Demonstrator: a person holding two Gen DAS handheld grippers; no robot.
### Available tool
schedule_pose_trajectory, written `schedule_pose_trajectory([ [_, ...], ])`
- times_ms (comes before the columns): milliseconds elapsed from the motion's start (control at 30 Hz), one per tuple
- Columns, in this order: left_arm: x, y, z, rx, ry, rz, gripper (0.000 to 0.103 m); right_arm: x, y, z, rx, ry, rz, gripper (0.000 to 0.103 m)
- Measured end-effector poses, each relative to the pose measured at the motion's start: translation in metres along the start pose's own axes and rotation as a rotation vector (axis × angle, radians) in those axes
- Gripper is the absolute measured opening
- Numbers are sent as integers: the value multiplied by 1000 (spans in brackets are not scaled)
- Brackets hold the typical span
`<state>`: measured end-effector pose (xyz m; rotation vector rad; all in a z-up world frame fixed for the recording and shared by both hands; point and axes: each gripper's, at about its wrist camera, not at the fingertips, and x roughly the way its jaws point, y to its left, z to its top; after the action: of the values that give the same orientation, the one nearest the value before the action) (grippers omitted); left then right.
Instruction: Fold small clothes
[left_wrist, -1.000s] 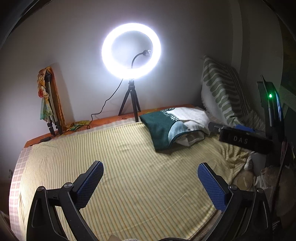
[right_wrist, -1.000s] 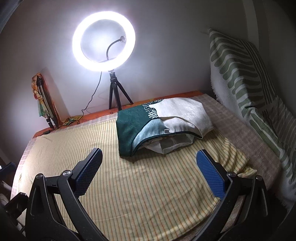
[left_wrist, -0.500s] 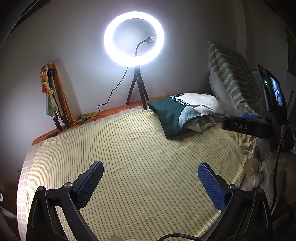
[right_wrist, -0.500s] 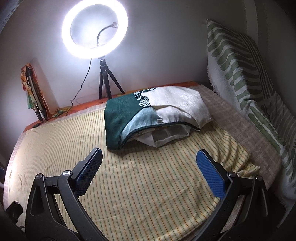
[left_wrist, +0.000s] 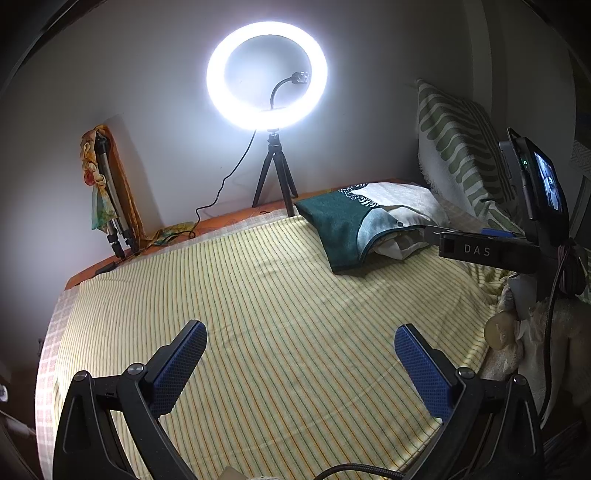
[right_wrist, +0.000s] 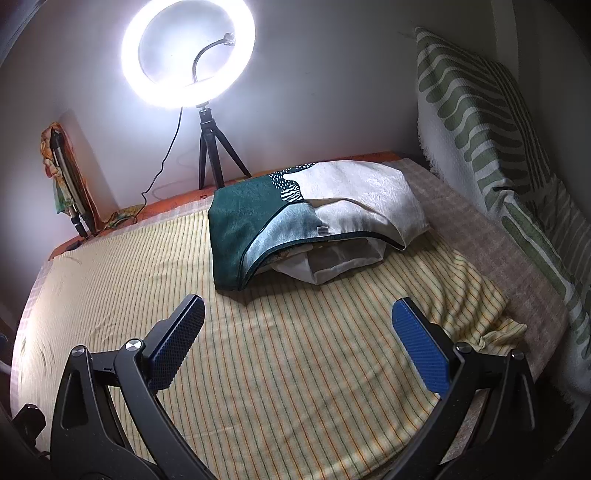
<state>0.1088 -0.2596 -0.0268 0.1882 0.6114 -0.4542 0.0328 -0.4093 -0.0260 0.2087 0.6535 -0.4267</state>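
Observation:
A pile of small clothes (right_wrist: 314, 229) lies at the far side of the bed, a dark green and white patterned piece on top and pale cloth under it. The same pile (left_wrist: 365, 225) shows at the right in the left wrist view. My left gripper (left_wrist: 301, 349) hangs open over the striped yellow sheet (left_wrist: 258, 295), holding nothing, well short of the pile. My right gripper (right_wrist: 299, 332) is open too, empty, with the pile just beyond its fingertips. In the left wrist view the right gripper's body (left_wrist: 487, 251) crosses in front of the pile's right end.
A lit ring light (right_wrist: 188, 51) on a small tripod (right_wrist: 212, 155) stands behind the pile by the wall. A green-striped cushion (right_wrist: 491, 122) leans at the right. A folded tripod with a cloth (left_wrist: 107, 192) stands at the back left. The bed edge (right_wrist: 517, 332) drops off right.
Both grippers have moved forward and rightward toward the pile, which now looks larger and nearer in the right wrist view. Both stayed open and empty.

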Motion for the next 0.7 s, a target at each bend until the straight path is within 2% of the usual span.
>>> schedule_pose_trajectory([
  [700, -1, -2, -1, 3, -6, 5, 103, -1, -3, -5, 49, 20, 13, 103],
])
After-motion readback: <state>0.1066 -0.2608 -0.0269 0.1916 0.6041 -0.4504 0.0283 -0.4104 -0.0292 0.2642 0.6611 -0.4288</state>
